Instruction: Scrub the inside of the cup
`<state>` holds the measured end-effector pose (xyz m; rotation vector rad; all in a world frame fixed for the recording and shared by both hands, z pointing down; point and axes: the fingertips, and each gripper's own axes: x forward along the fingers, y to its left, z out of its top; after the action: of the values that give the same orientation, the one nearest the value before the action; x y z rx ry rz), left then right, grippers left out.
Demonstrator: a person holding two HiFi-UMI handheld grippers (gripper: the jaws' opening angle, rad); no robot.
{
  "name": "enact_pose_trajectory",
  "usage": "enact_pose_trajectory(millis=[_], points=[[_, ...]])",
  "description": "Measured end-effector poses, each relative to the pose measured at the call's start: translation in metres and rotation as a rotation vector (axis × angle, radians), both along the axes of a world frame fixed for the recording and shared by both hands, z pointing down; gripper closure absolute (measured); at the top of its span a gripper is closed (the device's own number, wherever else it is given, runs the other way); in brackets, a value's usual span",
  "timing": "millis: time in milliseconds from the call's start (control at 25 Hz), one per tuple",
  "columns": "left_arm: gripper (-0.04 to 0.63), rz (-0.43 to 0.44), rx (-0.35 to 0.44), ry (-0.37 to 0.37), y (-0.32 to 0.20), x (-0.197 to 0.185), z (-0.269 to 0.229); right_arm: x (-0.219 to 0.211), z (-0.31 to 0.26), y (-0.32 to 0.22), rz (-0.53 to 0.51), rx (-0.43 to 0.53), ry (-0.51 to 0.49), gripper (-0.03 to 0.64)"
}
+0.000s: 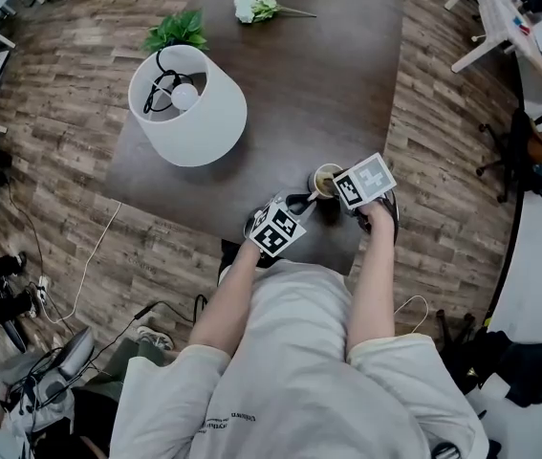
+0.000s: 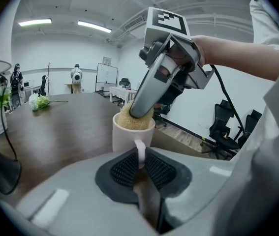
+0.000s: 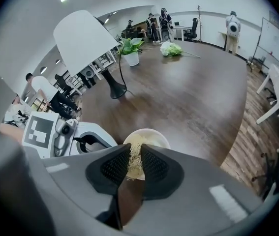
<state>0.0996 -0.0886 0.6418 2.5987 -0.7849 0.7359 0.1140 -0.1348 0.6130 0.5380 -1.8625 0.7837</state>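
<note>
A white cup (image 2: 131, 133) stands near the front edge of the dark table (image 1: 328, 75). My left gripper (image 2: 139, 159) is shut on the cup's handle (image 2: 139, 151). In the right gripper view the cup (image 3: 153, 136) lies just below, with my right gripper (image 3: 135, 160) shut on a pale straw-coloured scrubber (image 3: 134, 154) that reaches down into it. In the left gripper view the scrubber (image 2: 132, 120) fills the cup's mouth under the right gripper's grey body. In the head view the cup (image 1: 324, 179) shows between the two marker cubes.
A white lamp shade (image 1: 187, 104) with a black cord sits at the table's left. A small green plant (image 1: 176, 31) and a bunch of white flowers (image 1: 254, 5) lie farther back. Office chairs (image 2: 230, 127) stand off the table's right.
</note>
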Motion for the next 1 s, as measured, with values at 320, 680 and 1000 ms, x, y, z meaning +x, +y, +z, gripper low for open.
enact_pose_trajectory(millis=[320, 680, 1000], points=[[0.551, -0.003, -0.008, 0.001, 0.002, 0.001, -0.001, 0.011, -0.001, -0.011, 0.039, 0.081, 0.050, 0.531], [0.551, -0.019, 0.002, 0.007, 0.000, 0.001, -0.002, 0.015, 0.004, 0.003, -0.029, 0.023, 0.142, 0.532], [0.551, -0.017, -0.001, 0.013, 0.001, 0.002, 0.000, 0.010, 0.000, -0.007, 0.032, 0.067, 0.071, 0.532]])
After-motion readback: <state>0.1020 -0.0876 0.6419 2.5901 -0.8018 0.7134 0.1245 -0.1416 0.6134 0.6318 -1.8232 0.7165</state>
